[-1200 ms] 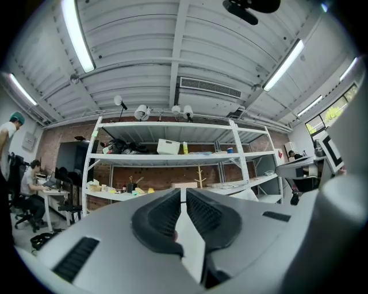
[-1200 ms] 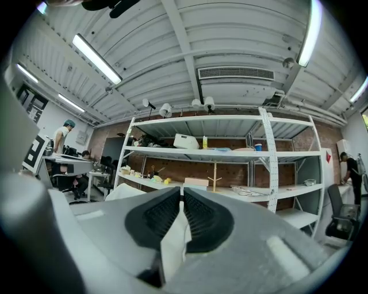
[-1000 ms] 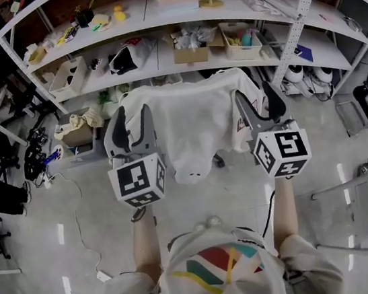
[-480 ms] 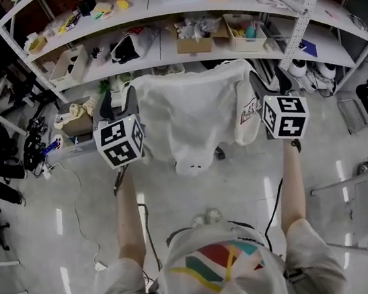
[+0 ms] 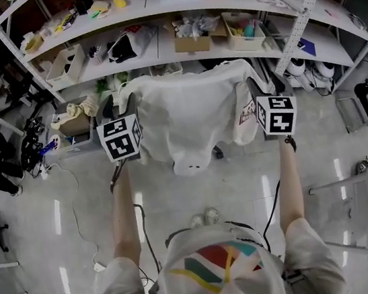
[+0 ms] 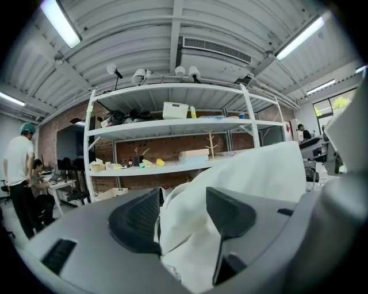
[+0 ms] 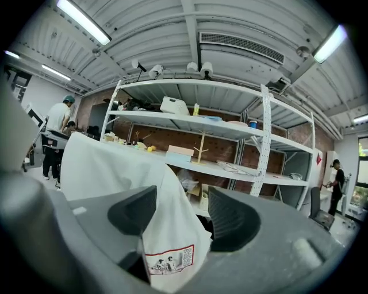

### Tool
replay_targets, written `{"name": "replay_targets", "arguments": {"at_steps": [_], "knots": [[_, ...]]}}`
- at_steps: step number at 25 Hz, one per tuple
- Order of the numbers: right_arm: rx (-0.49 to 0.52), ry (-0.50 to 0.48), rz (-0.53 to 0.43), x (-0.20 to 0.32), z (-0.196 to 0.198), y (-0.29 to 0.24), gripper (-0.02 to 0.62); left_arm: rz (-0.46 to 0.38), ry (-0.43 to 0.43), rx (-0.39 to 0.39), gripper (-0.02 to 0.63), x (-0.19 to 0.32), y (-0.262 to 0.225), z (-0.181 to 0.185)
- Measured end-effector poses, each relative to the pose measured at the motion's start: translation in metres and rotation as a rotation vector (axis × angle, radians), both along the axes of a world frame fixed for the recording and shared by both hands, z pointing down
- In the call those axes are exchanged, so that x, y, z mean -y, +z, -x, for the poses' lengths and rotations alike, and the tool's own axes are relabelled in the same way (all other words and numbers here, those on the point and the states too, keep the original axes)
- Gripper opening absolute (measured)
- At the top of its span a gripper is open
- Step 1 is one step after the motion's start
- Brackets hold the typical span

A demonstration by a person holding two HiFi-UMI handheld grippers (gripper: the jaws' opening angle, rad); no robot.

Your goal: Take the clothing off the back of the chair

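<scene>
Nothing is off the chair yet: the white garment (image 5: pixel 190 118) hangs spread over the chair back, which it hides completely, in front of the far shelving rack (image 5: pixel 156 45). My two claws are set at its upper corners. My left gripper (image 5: pixel 117 108) stands with its jaws wide apart, and a bunched fold of the left shoulder fills the gap between them, though I judge the pads are not pressing on it. My right gripper (image 5: pixel 261 88) is likewise spread. The right sleeve's edge hangs down between its jaws, closer to the left jaw, with clear space before the right one. So the approach looks done, and what is left is closing on both corners, lifting the cloth clear of the back and carrying it away. The fabric looks like thin, soft, matte cotton, creasing into loose rounded folds. It has a T-shirt shape with short sleeves, and a small red-bordered printed patch (image 7: pixel 169 259) sits near the sleeve hem. My pads are dark, ridged, wedge-shaped blocks.
</scene>
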State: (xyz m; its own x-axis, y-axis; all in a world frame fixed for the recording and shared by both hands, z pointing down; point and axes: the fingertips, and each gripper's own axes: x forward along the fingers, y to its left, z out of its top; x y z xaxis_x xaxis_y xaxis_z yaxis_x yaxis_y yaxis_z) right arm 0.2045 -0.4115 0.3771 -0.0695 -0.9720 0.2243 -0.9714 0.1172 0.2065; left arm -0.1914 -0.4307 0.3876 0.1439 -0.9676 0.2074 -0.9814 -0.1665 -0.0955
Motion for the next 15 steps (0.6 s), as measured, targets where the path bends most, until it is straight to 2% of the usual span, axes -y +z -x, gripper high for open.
{"name": "replay_targets", "arguments": {"at_steps": [8,15], "knots": [[0.029,-0.02,0.035,0.012,0.005,0.012,0.272,0.065,0.045,-0.015,0.239,0.013,0.02,-0.007],[0.031,-0.038,0.083,0.03,0.017,0.029,0.268,0.068,0.064,0.004,0.239,0.025,0.023,-0.016]]}}
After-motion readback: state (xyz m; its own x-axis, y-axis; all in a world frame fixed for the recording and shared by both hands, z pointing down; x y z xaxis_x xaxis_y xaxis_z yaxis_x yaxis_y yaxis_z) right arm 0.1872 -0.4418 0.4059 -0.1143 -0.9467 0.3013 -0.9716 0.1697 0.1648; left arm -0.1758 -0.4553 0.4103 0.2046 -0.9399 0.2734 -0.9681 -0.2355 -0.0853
